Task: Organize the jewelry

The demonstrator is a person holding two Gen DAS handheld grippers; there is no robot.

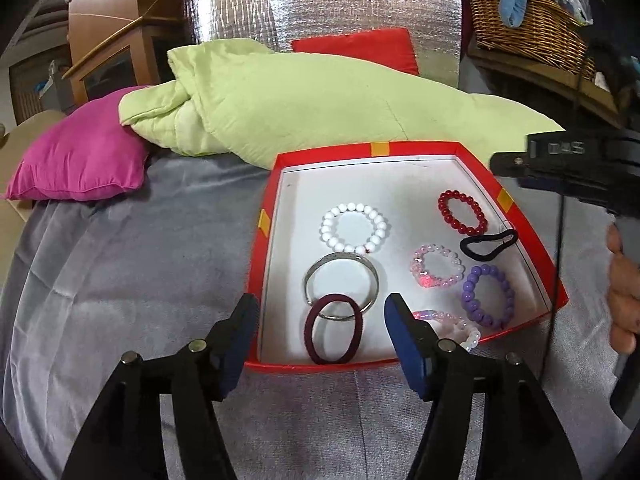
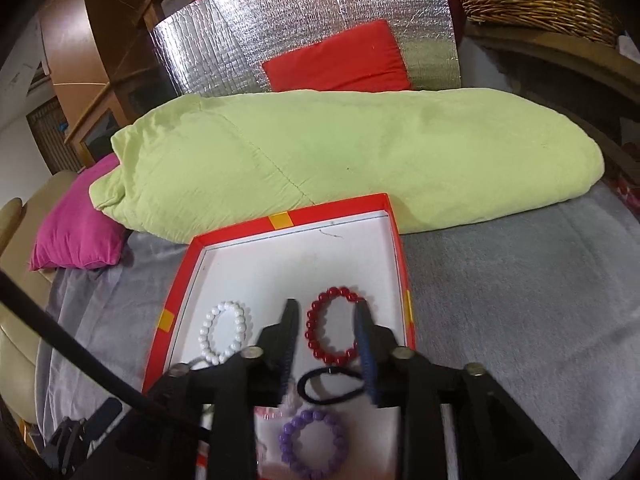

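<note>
Left tongs [image 1: 320,324]: jaws wide apart, empty, poised over the near edge of the shallow red cardboard box with white floor [image 1: 400,148]. Between them lies the maroon fabric hair tie [image 1: 333,329], overlapping the silver metal bangle [image 1: 341,286].

Right tongs [image 2: 326,316]: jaws apart, empty, straddling the dark red beaded bracelet [image 2: 334,325]; the black elastic hair tie [image 2: 332,385] lies just nearer.

Also in the box: white beaded bracelet [image 1: 354,228], pink translucent beaded bracelet [image 1: 437,266], purple beaded bracelet [image 1: 488,296].

The box rests on a grey bed blanket [image 1: 140,280], before a folded pale green quilt [image 1: 320,100] and a magenta cushion [image 1: 80,156].
</note>
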